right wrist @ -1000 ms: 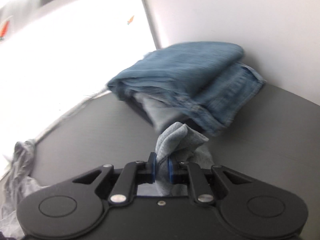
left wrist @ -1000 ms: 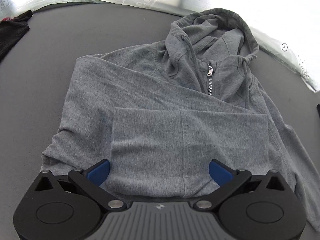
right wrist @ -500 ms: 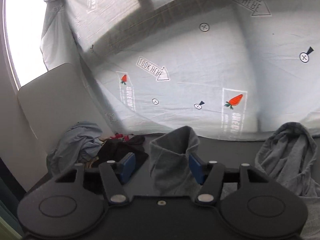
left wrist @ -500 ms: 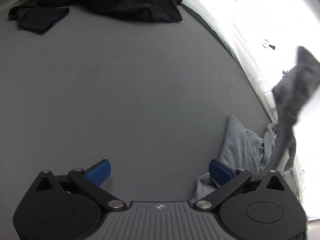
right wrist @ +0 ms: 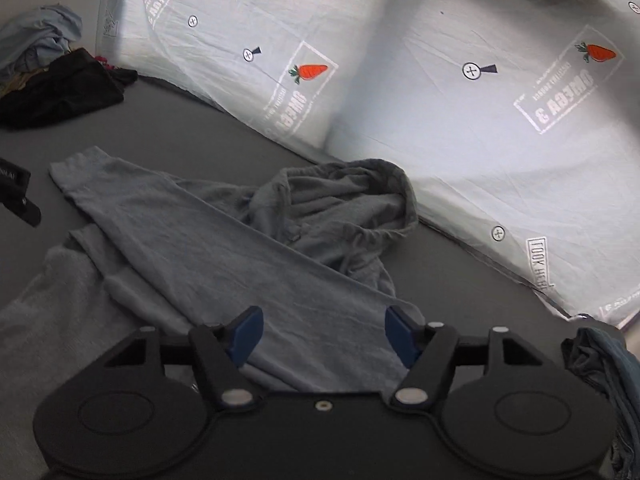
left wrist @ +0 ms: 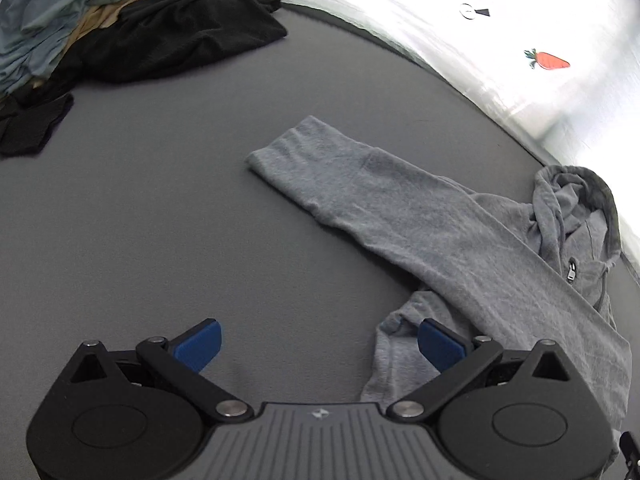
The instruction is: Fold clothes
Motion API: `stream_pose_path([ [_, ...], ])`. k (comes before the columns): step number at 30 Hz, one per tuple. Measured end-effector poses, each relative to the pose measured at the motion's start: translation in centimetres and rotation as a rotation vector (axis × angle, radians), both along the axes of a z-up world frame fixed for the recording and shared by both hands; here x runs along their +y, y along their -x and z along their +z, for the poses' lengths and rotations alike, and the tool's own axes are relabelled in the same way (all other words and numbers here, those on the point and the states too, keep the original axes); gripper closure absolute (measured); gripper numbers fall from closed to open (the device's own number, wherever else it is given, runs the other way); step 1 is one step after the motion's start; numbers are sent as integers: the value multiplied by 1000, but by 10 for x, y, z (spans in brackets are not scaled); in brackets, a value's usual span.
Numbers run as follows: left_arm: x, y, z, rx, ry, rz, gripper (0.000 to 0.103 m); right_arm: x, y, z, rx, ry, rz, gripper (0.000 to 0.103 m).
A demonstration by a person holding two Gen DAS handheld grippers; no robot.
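Note:
A grey zip hoodie (left wrist: 460, 240) lies on the dark grey table, one sleeve (left wrist: 320, 164) stretched out flat to the left, hood (left wrist: 580, 196) at the far right. In the right wrist view the same hoodie (right wrist: 240, 264) lies under my gripper, its hood (right wrist: 352, 208) rumpled behind. My left gripper (left wrist: 318, 346) is open and empty, its right finger beside the hoodie's bunched lower edge. My right gripper (right wrist: 324, 336) is open and empty, just above the sleeve.
A pile of black (left wrist: 168, 36) and light blue (left wrist: 44, 12) clothes lies at the table's far left; it also shows in the right wrist view (right wrist: 56, 88). A white printed sheet (right wrist: 440, 92) hangs behind the table. Blue denim (right wrist: 612, 368) shows at the right edge.
My right gripper has let go of the grey sleeve, which now lies flat across the table. Both cameras have swung round over the hoodie. My left gripper stays open.

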State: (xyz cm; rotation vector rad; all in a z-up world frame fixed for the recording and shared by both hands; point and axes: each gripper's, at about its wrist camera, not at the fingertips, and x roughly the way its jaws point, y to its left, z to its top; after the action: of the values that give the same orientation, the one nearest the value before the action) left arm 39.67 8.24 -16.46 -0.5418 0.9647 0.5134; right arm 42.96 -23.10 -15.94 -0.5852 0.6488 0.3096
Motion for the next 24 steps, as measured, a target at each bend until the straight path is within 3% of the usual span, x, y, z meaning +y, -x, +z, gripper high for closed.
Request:
stream_pose_path([
  [4, -36, -38, 10, 12, -87, -128, 0, -37, 5, -41, -5, 184, -17, 35],
  [7, -64, -63, 15, 20, -158, -224, 0, -43, 1, -53, -57, 211, -5, 36],
  [9, -75, -78, 12, 36, -183, -253, 0, -44, -4, -53, -89, 190, 4, 45],
  [10, -81, -86, 10, 44, -196, -268, 0, -44, -6, -52, -104, 180, 8, 59],
  [11, -86, -94, 8, 52, -206, -281, 0, -45, -8, -53, -101, 180, 13, 66],
  [16, -81, -106, -29, 165, -141, -275, 0, -63, -6, -73, -24, 191, 5, 73],
  [20, -80, -100, -35, 155, -146, -282, 0, -76, -2, -58, 10, 79, -16, 70],
  [24, -79, -102, -35, 154, -140, -299, 0, -109, -24, -21, 110, -303, -141, 60],
])
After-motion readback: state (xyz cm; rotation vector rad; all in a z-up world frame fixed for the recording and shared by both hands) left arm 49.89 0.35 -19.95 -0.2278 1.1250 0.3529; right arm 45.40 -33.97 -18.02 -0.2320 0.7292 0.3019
